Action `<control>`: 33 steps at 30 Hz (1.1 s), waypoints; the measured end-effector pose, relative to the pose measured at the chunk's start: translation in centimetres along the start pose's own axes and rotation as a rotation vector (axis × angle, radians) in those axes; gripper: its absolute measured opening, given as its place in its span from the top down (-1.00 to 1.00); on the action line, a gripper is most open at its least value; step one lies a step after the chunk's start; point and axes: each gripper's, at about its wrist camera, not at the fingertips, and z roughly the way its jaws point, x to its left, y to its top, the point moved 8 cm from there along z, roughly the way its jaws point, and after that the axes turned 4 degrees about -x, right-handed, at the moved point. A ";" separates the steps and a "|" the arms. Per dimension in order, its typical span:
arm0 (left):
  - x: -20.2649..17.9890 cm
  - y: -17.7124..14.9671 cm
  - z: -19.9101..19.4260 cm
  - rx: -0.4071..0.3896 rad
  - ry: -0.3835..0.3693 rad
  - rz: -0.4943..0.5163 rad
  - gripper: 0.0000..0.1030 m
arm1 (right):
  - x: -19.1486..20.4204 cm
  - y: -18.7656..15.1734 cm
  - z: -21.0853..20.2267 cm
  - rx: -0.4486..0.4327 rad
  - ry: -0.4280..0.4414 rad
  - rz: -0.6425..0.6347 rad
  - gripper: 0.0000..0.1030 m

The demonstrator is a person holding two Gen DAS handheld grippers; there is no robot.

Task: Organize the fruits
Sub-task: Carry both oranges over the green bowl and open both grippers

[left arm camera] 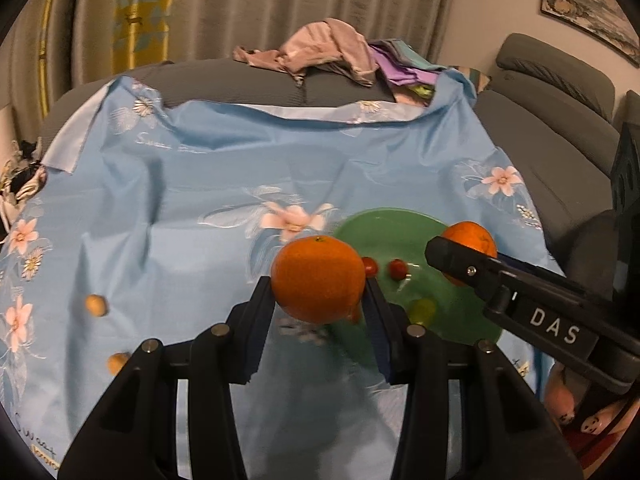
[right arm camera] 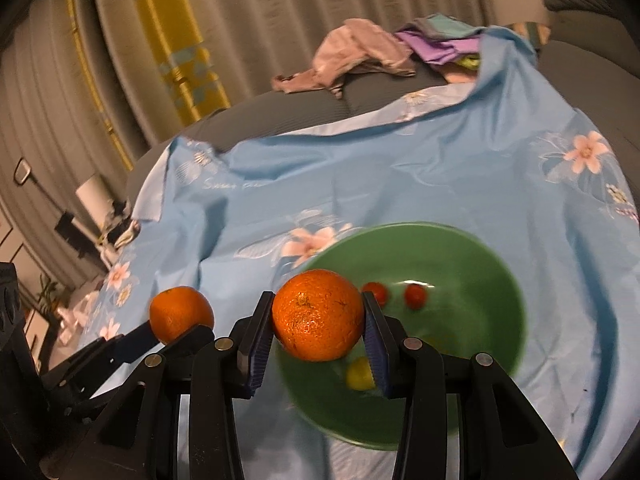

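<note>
Green bowl [right arm camera: 500,276] holds two cherry tomatoes [right arm camera: 415,295] and a yellow fruit [right arm camera: 359,374]; each gripper [left arm camera: 320,292] [right arm camera: 318,316] pinches an orange [left arm camera: 318,278] [right arm camera: 318,316].

Glossy green bowl [right arm camera: 500,280]; smooth blue cloth [right arm camera: 400,168]; dimpled orange [right arm camera: 318,316].

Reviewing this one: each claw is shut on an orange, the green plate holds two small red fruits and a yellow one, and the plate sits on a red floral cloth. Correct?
Not quite: the cloth under the green plate is light blue with pink flowers, not red, as the right wrist view shows. The rest stands: the left claw and right claw each grip an orange, with two red fruits and a yellow one on the plate.
</note>
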 end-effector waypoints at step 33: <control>-6.4 -3.3 7.4 0.215 -0.107 0.037 0.13 | -8.5 -1.5 2.7 0.131 -0.099 0.135 0.16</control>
